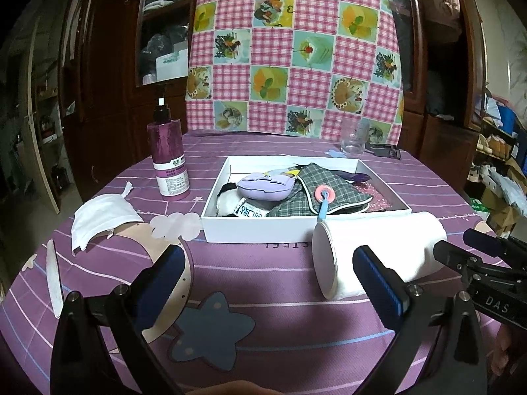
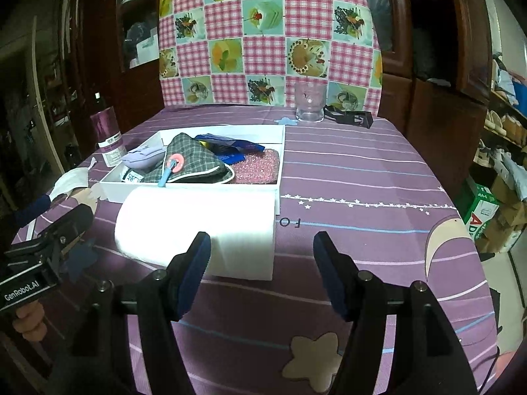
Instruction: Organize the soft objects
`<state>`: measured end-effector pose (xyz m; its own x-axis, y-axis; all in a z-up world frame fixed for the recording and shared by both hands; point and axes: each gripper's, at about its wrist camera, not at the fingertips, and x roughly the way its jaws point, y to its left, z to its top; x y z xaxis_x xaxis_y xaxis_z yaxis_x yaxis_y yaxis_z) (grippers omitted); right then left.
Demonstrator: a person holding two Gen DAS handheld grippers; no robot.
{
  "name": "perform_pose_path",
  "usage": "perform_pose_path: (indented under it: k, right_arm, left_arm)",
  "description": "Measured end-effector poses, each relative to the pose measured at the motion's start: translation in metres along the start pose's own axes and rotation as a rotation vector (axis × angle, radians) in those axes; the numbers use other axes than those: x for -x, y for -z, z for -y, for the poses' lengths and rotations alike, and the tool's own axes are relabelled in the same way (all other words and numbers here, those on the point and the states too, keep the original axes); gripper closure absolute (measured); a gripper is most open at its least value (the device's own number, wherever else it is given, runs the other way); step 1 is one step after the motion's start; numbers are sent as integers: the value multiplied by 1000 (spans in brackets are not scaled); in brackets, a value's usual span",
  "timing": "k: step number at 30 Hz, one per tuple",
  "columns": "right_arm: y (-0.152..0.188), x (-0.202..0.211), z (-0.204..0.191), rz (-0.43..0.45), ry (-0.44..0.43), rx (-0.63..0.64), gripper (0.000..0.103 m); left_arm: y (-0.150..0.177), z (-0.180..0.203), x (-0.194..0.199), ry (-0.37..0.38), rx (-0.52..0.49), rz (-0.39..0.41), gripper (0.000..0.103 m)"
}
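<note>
Roll: the white paper-towel roll (image 2: 197, 227) lies on its side on the purple tablecloth, touching the white shallow box (image 2: 192, 194).
Right gripper (image 2: 262, 273): spread, empty; straddle the roll's end squarely.
Left gripper (image 1: 268, 283): spread, empty.

The left gripper (image 1: 268, 283) and right gripper (image 2: 262, 273) both tilt downward, fingers (image 2: 194, 273) spread wide, nothing between them; a hand (image 2: 28, 321) grips the left one.

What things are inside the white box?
In the white box: a lilac case, a grey plaid pouch, a pink glitter piece, blue packets. Whatever lies beneath them is covered.
</note>
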<state>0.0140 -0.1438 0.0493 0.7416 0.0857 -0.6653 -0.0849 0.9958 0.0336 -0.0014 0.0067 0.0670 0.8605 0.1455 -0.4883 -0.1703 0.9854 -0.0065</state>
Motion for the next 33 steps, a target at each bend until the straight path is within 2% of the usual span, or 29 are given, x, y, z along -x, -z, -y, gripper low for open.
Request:
perform_pose_path:
  k: [26,33]
  right_arm:
    - [0,-1,2,-7,2,0,37]
    - [1,-2,1,-10,3,1,37]
  left_arm:
    - [1,6,6,8,-38,30,0]
    - [1,11,4,11,-66,15,0]
